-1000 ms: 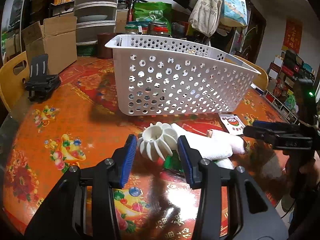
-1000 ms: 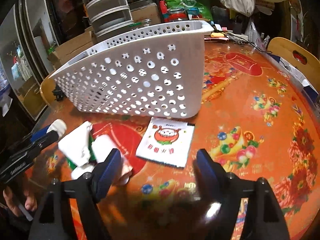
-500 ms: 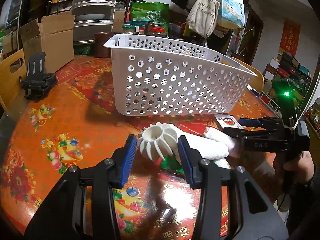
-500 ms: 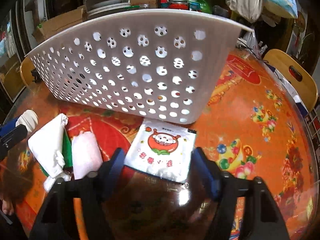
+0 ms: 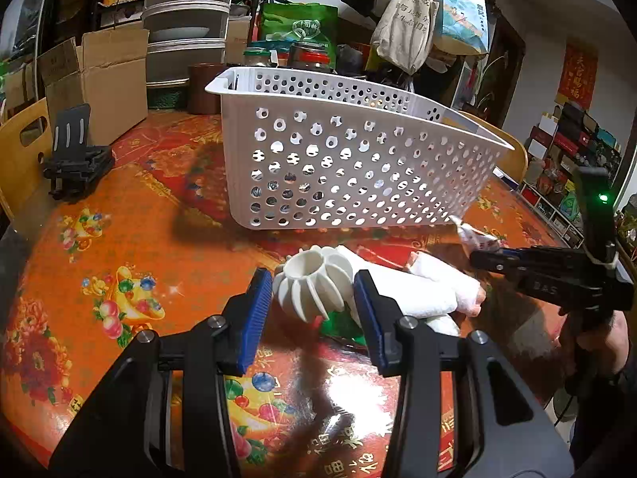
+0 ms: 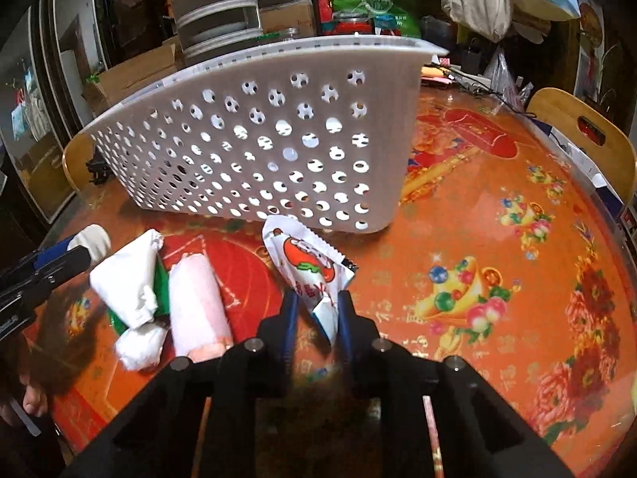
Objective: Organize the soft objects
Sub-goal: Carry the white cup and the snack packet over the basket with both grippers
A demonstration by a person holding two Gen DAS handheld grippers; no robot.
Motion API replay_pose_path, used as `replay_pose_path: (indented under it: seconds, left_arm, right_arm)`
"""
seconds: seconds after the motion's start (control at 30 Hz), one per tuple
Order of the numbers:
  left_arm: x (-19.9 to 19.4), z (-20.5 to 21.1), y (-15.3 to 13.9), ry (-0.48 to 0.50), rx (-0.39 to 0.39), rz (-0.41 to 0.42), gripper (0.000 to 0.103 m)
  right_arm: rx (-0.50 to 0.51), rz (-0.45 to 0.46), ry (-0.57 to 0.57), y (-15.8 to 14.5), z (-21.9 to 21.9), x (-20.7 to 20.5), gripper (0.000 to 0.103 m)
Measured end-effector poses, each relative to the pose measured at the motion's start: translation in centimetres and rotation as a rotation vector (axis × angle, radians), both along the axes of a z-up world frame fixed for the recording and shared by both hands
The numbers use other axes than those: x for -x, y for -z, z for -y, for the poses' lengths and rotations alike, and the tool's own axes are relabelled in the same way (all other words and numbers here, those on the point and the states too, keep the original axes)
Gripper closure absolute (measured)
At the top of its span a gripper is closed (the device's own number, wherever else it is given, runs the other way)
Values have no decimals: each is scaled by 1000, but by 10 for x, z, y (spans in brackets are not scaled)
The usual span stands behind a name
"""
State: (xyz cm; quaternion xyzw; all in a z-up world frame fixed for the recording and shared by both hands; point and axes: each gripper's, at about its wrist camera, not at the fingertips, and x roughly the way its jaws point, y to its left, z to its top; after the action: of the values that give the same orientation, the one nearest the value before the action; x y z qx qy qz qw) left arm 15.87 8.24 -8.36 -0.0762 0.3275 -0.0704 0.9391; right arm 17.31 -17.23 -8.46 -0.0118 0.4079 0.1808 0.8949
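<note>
My left gripper [image 5: 312, 288] is shut on a white ribbed soft ball [image 5: 314, 281], held just above the orange table. My right gripper [image 6: 316, 304] is shut on a white snack packet with a red cartoon face [image 6: 308, 263], lifted off the table; the right gripper also shows in the left wrist view [image 5: 483, 257]. A white perforated basket [image 5: 358, 171] stands behind them, seen also in the right wrist view [image 6: 258, 139]. A pink rolled towel [image 6: 197, 298], a white cloth [image 6: 127, 279] and a small white roll [image 6: 139, 344] lie on the table to the left of the packet.
A black phone stand [image 5: 73, 159] sits at the left of the table, with a cardboard box [image 5: 99, 79] behind it. Wooden chair backs [image 6: 585, 135] ring the table. Jars and bags crowd the far edge behind the basket.
My right gripper has closed on the snack packet and lifted it off the table. My left gripper keeps hold of the ribbed ball and has barely moved.
</note>
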Motion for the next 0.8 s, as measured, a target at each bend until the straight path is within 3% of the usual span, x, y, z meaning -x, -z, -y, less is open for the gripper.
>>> replay_pose_path:
  seconds: [0.3,0.5,0.8]
  left_arm:
    - [2,2,-1,-4,-17,14,63]
    - [17,10,-9,-27,-74,65,63]
    - [45,26,-49,-12,-109,146,63]
  right_arm:
    - [-89,73,-5,-19,20,28,88]
    - [-109,107,-14,-31,26,44,88]
    - [-129,156,-46,-50,26,60,88]
